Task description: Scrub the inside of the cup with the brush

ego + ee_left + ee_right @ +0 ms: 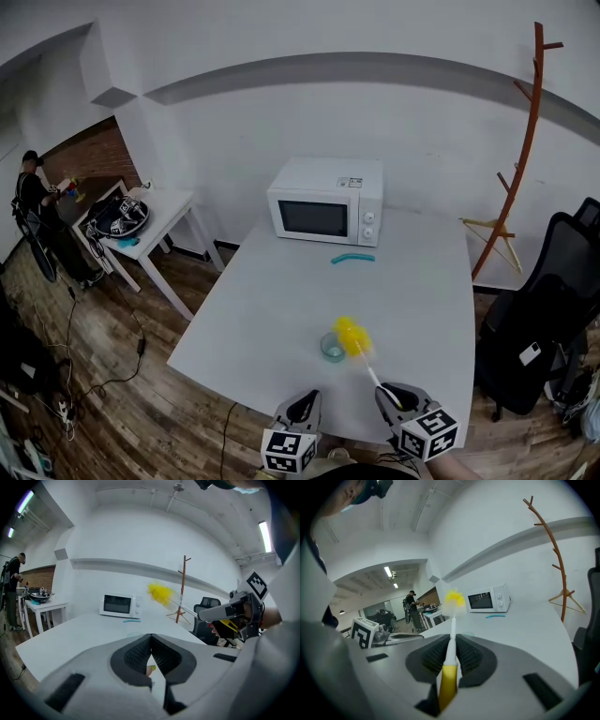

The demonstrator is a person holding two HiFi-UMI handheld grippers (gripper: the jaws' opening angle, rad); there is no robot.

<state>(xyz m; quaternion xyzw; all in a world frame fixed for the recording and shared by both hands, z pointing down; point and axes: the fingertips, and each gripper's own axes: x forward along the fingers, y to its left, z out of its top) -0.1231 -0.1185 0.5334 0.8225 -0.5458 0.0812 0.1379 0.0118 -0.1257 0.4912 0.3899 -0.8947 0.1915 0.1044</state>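
Two grippers sit nearest us, at the near edge of the white table (272, 309). Our left gripper (305, 401) has its jaws pressed together with nothing between them. Our right gripper (391, 394) is clamped on the white stem of the yellow-bristled brush (352, 337), just above its yellow handle. The bristle head hangs in the air over the right rim of the small clear glass cup (332, 349), not inside it. The cup stands upright on the table just beyond the grippers, with nothing in the way. Farther on lies a short teal curved piece (352, 258), then a white microwave oven (328, 202) near the table's far edge. A black office chair (539, 328) and a brown wooden coat stand (531, 112) are to the right. Far left are a small white side table (159, 220) and a person (33, 211).
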